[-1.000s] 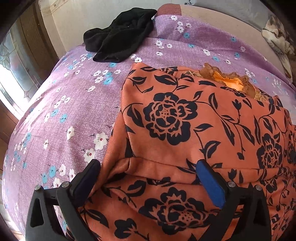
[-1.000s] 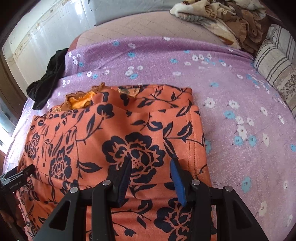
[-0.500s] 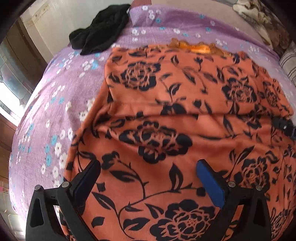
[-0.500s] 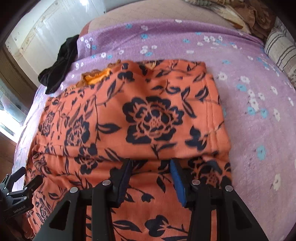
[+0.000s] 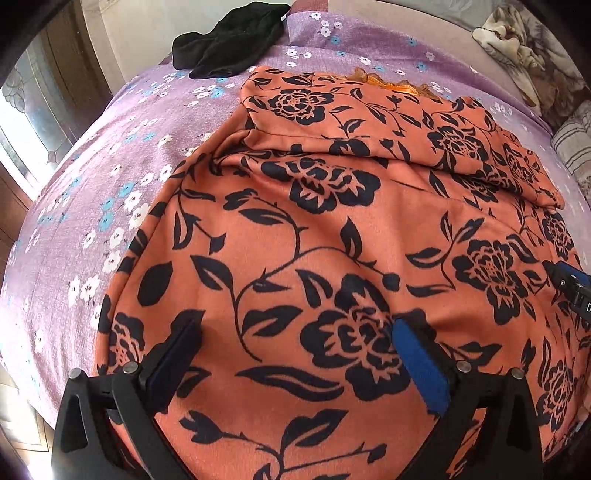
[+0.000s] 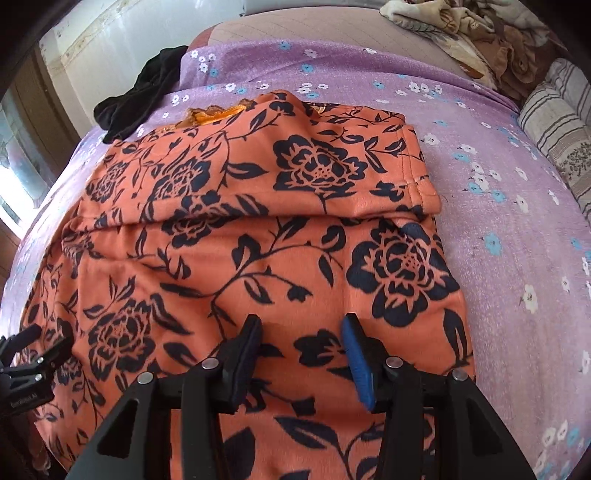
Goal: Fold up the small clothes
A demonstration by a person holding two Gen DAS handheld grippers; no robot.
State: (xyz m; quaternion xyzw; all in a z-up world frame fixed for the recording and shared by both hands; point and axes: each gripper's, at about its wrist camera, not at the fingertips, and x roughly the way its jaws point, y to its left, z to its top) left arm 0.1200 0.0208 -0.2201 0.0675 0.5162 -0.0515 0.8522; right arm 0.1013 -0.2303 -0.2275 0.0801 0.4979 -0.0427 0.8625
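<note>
While both grippers hang over it, the orange garment (image 5: pixel 332 236) lies spread on the bed (image 5: pixel 110 177), black floral print up. Far part is folded back toward the near side: a doubled flap (image 6: pixel 314 166) sits on top, its hem edge running across the cloth. Orange lace trim (image 5: pixel 388 83) pokes out at the far edge, past the flap.

Left gripper (image 5: pixel 295 354): jaws spread wide, fingers above the near part of the garment, nothing pinched. Cloth between the pads is flat, not bunched. Whether the tips touch the fabric, cannot tell.

Right gripper (image 6: pixel 303 350): jaws partly apart, has just been opening a little. Cloth runs flat under the gap, no fold pinched between the pads. Sits over the near right part of the garment, just inside its right edge.

Each gripper shows at the edge of the other's view: right one at the right rim of the left view (image 5: pixel 572 291), left one at the lower left of the right view (image 6: pixel 29 365).

Black garment (image 5: pixel 225 48) lies bunched at the far left corner of the bed, apart from the orange one. Sheet is purple with small white and blue flowers. Crumpled beige blanket (image 6: pixel 461 33) and striped pillow (image 6: pixel 554 122) sit at far right, well apart from the garment.
</note>
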